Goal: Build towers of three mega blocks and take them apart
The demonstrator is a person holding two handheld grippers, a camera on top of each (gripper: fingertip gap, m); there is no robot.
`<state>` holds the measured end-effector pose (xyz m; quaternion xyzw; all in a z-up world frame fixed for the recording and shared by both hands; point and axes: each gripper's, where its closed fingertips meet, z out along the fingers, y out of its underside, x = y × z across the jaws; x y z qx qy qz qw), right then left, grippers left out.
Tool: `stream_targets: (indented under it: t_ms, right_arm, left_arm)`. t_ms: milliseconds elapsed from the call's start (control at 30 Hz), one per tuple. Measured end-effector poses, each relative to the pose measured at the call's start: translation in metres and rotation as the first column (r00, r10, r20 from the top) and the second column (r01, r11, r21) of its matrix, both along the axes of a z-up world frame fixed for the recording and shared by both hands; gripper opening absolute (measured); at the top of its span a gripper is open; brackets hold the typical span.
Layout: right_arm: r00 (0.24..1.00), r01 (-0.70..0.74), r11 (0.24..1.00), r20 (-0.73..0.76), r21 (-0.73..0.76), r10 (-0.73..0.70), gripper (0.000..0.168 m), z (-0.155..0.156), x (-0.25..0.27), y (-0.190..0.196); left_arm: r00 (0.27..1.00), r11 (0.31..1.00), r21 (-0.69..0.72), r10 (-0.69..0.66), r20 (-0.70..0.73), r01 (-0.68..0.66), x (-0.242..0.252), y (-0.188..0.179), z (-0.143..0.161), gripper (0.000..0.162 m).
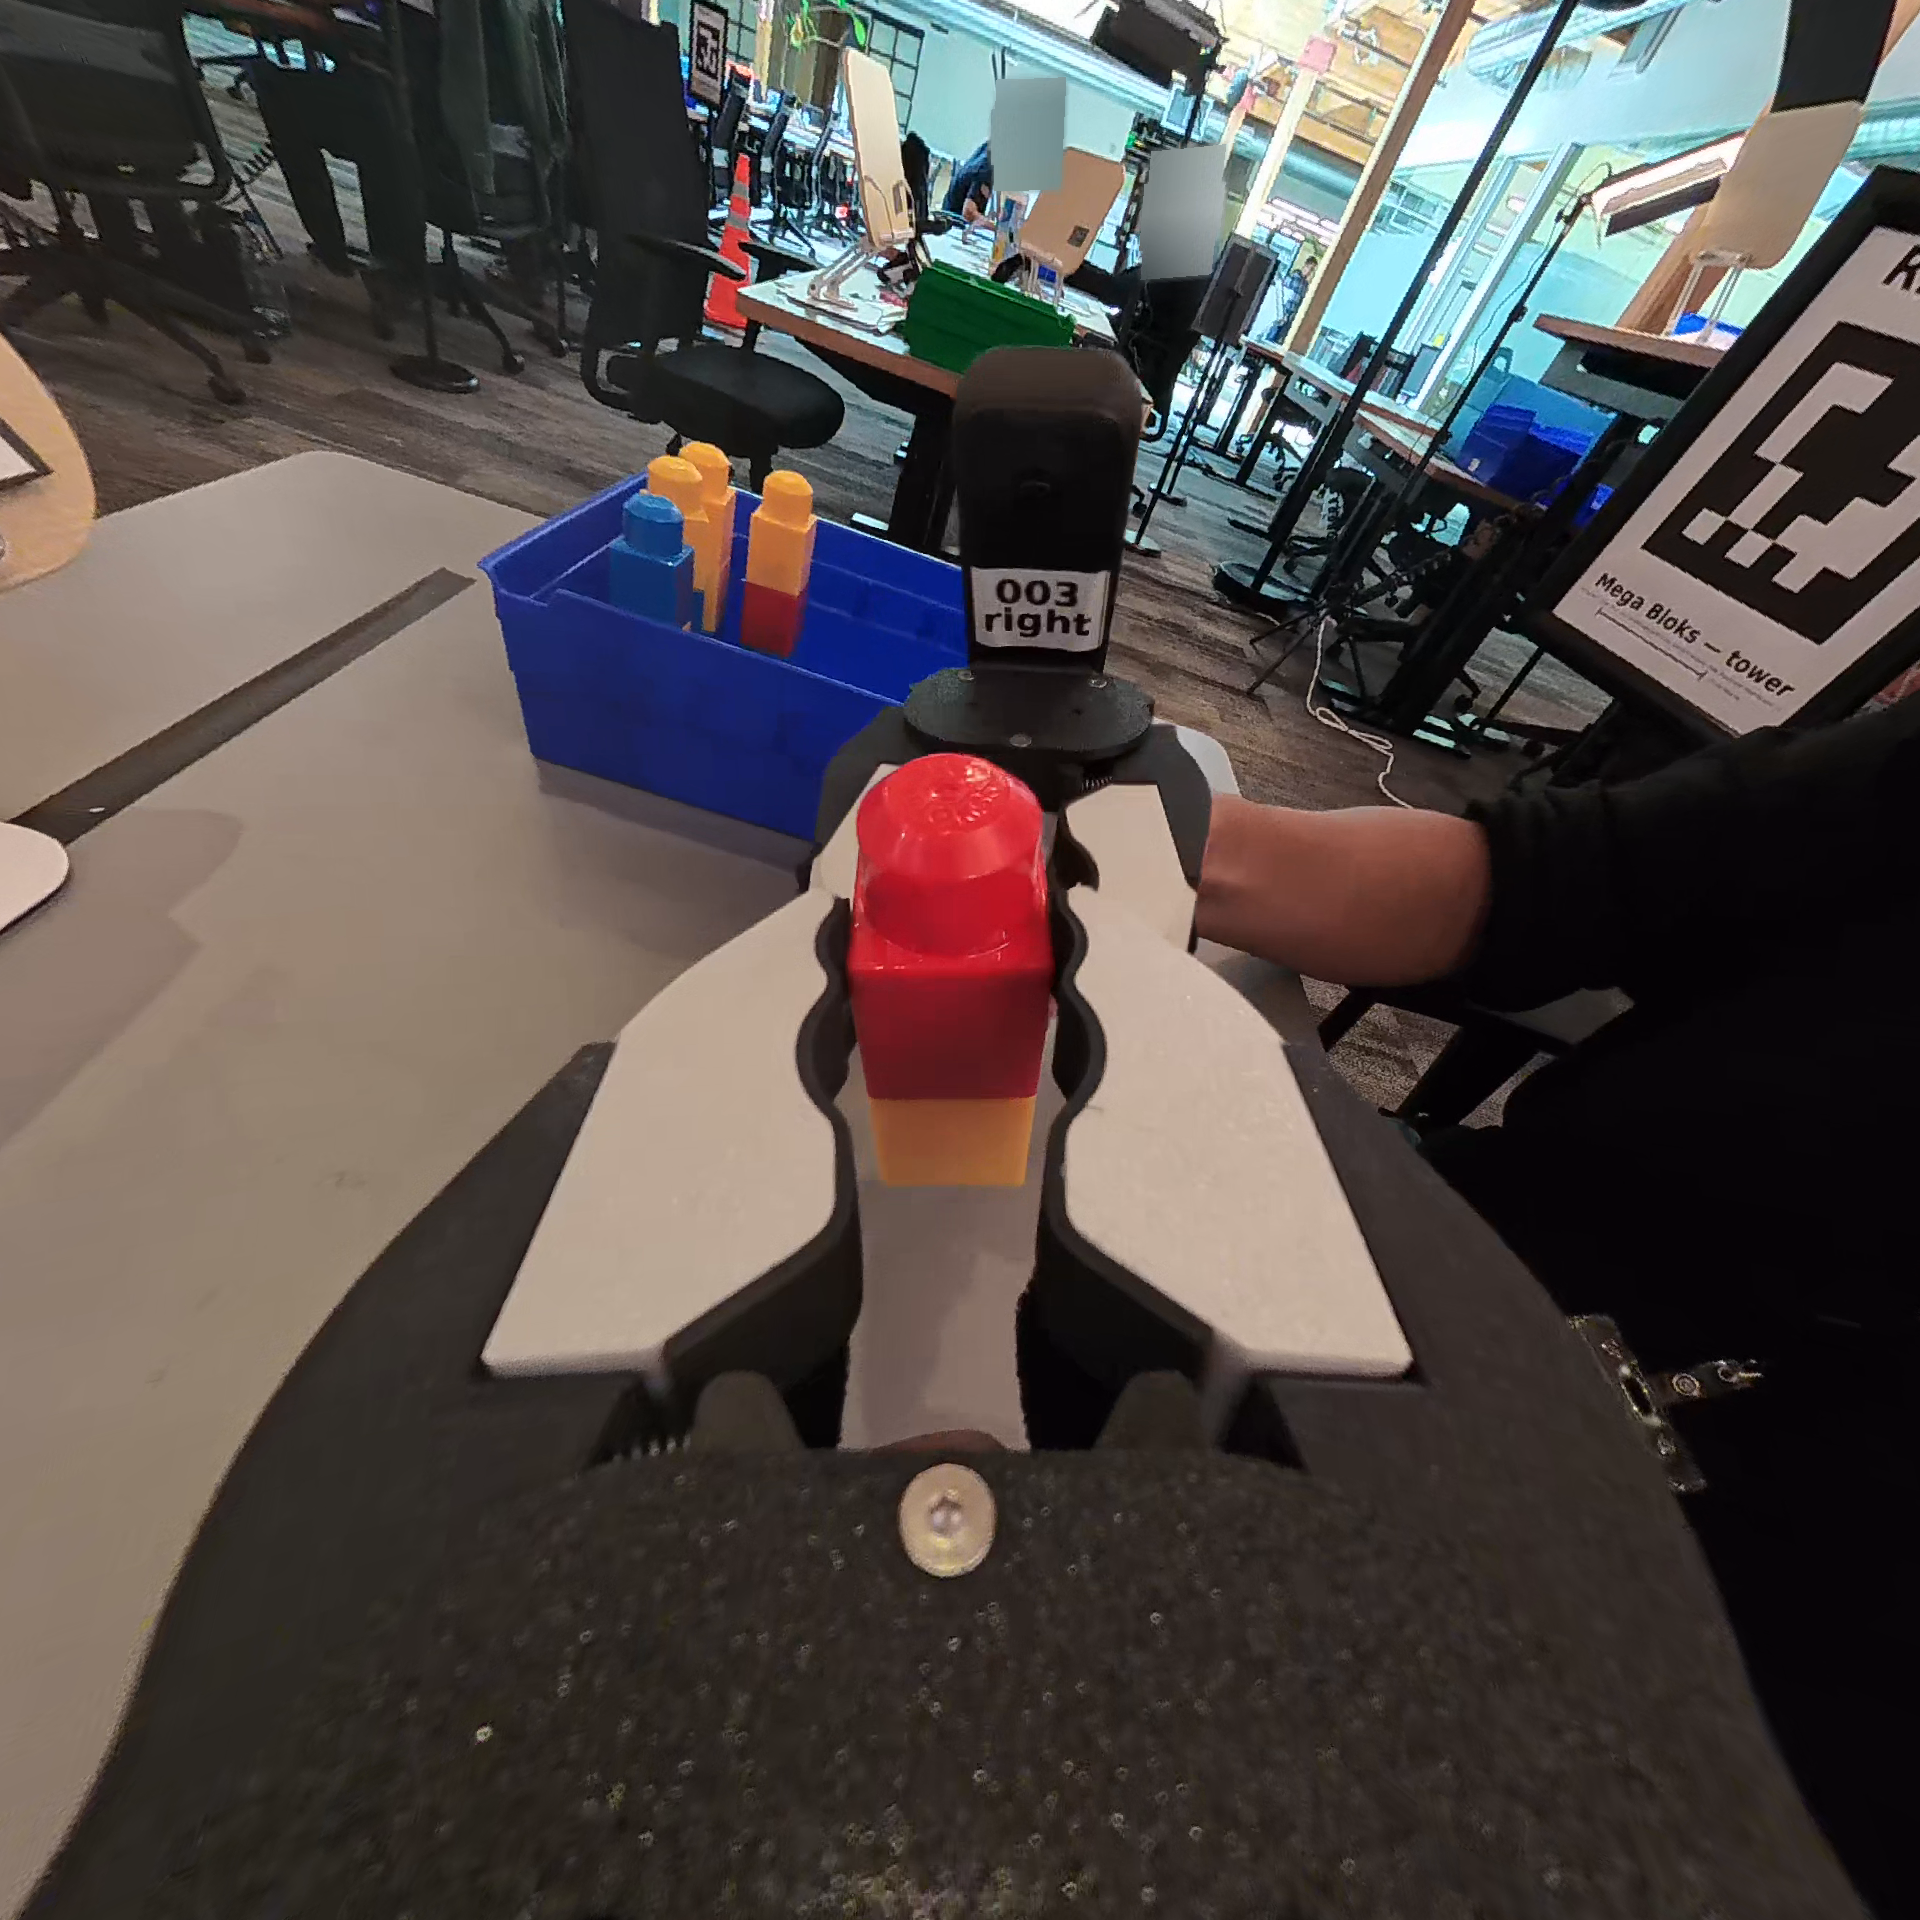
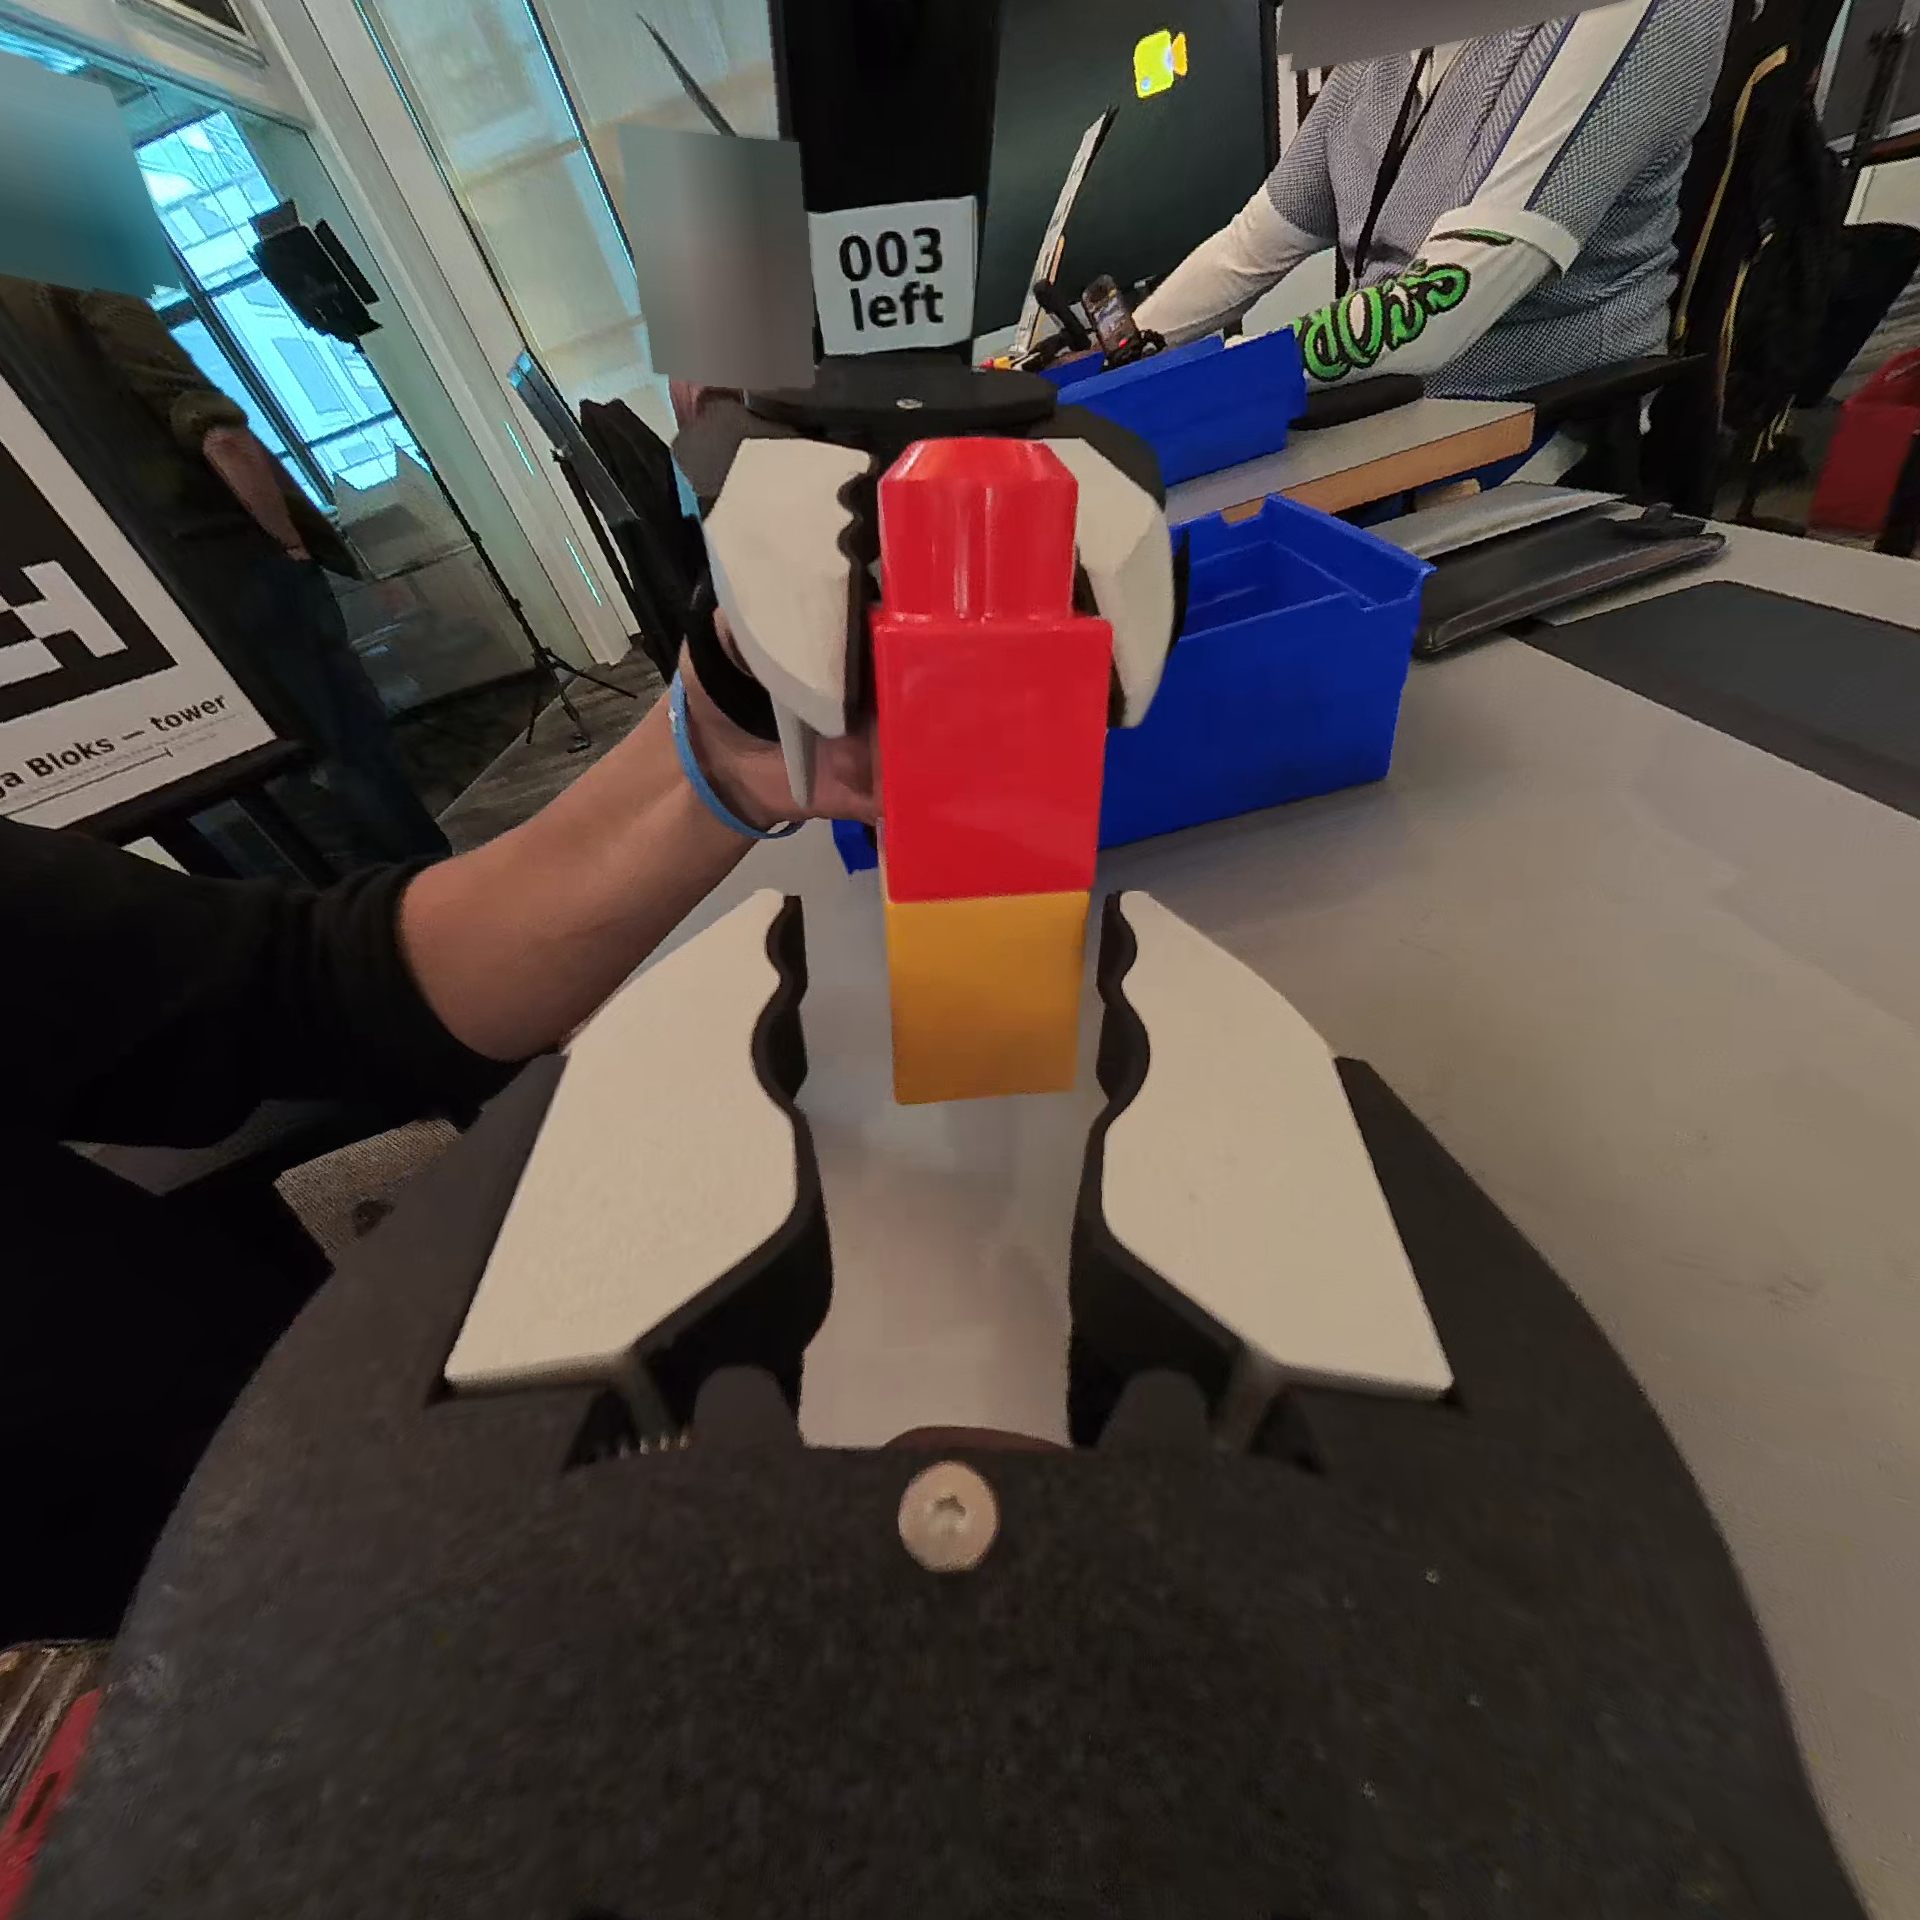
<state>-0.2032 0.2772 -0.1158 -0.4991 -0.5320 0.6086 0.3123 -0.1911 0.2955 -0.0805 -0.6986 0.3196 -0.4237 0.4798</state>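
Observation:
A red block (image 1: 948,997) sits on a yellow block (image 1: 954,1138) as a two-block stack over the grey table (image 1: 312,1039). My left gripper (image 1: 945,935) is shut on the red block, its pads pressed against both sides. It also shows in the right wrist view (image 2: 977,582), clamped on the red block (image 2: 987,748). My right gripper (image 2: 951,925) is open, and its fingers (image 2: 665,1122) flank the yellow block (image 2: 982,997) with a gap on the left side. In the left wrist view the right gripper (image 1: 997,831) faces me from behind the stack.
A blue bin (image 1: 675,707) behind the stack holds a blue block (image 1: 649,561), a yellow tower (image 1: 698,509) and a yellow-on-red tower (image 1: 779,566). Another blue bin (image 2: 1278,707) stands behind the left gripper. A marker sign (image 1: 1766,499) stands at the table's side. A person (image 2: 1455,208) sits at a far table. Left and right tips are no more than a few centimetres apart.

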Motion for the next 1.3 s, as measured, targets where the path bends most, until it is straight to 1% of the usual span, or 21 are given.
stream_targets:
  t_ms: [133, 233, 433, 500, 567, 600, 700, 767, 833, 900, 967, 1033, 1067, 1133, 1200, 1300]
  right_arm:
    - [1.000, 0.012, 1.000, -0.012, 0.005, -0.012, 0.049, 0.002, 0.000, 0.001]
    - [1.000, -0.014, 1.000, -0.005, 0.020, 0.014, 0.037, 0.002, 0.004, -0.001]
    - [1.000, -0.005, 1.000, -0.031, 0.027, 0.005, 0.036, 0.002, 0.007, 0.002]
    - [0.999, 0.017, 0.999, -0.034, 0.032, -0.016, 0.036, 0.000, 0.007, 0.005]
    - [0.999, 0.041, 0.998, -0.031, 0.051, -0.039, 0.036, -0.003, 0.008, 0.009]
    - [0.998, 0.058, 0.996, -0.031, 0.064, -0.056, 0.036, -0.005, 0.009, 0.011]
    - [0.994, 0.108, 0.987, -0.034, 0.117, -0.104, 0.036, -0.011, 0.015, 0.020]
    - [0.990, 0.132, 0.983, -0.060, 0.124, -0.125, 0.036, -0.012, 0.020, 0.025]
    - [0.987, 0.137, 0.984, -0.093, 0.113, -0.127, 0.036, -0.012, 0.026, 0.026]
    - [0.982, 0.150, 0.984, -0.130, 0.098, -0.136, 0.036, -0.010, 0.029, 0.028]
    - [0.982, 0.134, 0.988, -0.141, 0.079, -0.122, 0.036, -0.007, 0.028, 0.028]
    - [0.984, 0.113, 0.991, -0.150, 0.078, -0.100, 0.036, -0.003, 0.028, 0.025]
    - [0.984, 0.104, 0.991, -0.155, 0.084, -0.091, 0.036, -0.003, 0.028, 0.022]
    - [0.986, 0.088, 0.990, -0.151, 0.108, -0.071, 0.036, -0.005, 0.030, 0.016]
    - [0.988, 0.083, 0.986, -0.141, 0.145, -0.062, 0.036, -0.008, 0.032, 0.011]
    - [0.989, 0.067, 0.982, -0.140, 0.176, -0.043, 0.036, -0.005, 0.037, 0.003]
  left_arm:
    - [0.999, 0.999, -0.011, -0.049, -0.024, 0.049, 0.010, -0.006, -0.004, 0.036]
    - [0.997, 0.998, -0.011, -0.056, -0.062, 0.056, 0.017, -0.007, -0.009, 0.036]
    - [0.998, 0.999, -0.008, -0.042, -0.045, 0.041, 0.020, -0.003, -0.009, 0.036]
    - [0.998, 1.000, -0.023, -0.002, -0.064, 0.001, 0.018, 0.000, -0.008, 0.037]
    - [0.995, 0.997, -0.018, 0.073, -0.063, -0.074, 0.010, 0.003, 0.003, 0.050]
    - [0.993, 0.995, -0.015, 0.098, -0.066, -0.099, 0.006, -0.001, 0.010, 0.052]
    - [0.976, 0.983, 0.027, 0.182, -0.119, -0.180, -0.016, -0.028, 0.026, 0.053]
    - [0.950, 0.963, 0.029, 0.269, -0.156, -0.268, -0.044, -0.053, 0.027, 0.057]
    - [0.912, 0.925, 0.002, 0.375, -0.163, -0.380, -0.081, -0.078, 0.023, 0.058]
    - [0.851, 0.858, -0.066, 0.491, -0.188, -0.510, -0.125, -0.101, 0.010, 0.060]
    - [0.742, 0.748, -0.104, 0.612, -0.274, -0.656, -0.177, -0.121, -0.011, 0.059]
    - [0.638, 0.654, -0.107, 0.668, -0.383, -0.749, -0.222, -0.138, -0.030, 0.058]
    - [0.588, 0.608, -0.120, 0.671, -0.451, -0.785, -0.243, -0.146, -0.040, 0.058]
    - [0.515, 0.533, -0.157, 0.636, -0.574, -0.832, -0.276, -0.158, -0.059, 0.059]
    - [0.449, 0.446, -0.185, 0.612, -0.651, -0.876, -0.303, -0.163, -0.071, 0.059]
    - [0.444, 0.391, -0.250, 0.555, -0.704, -0.886, -0.317, -0.159, -0.086, 0.059]
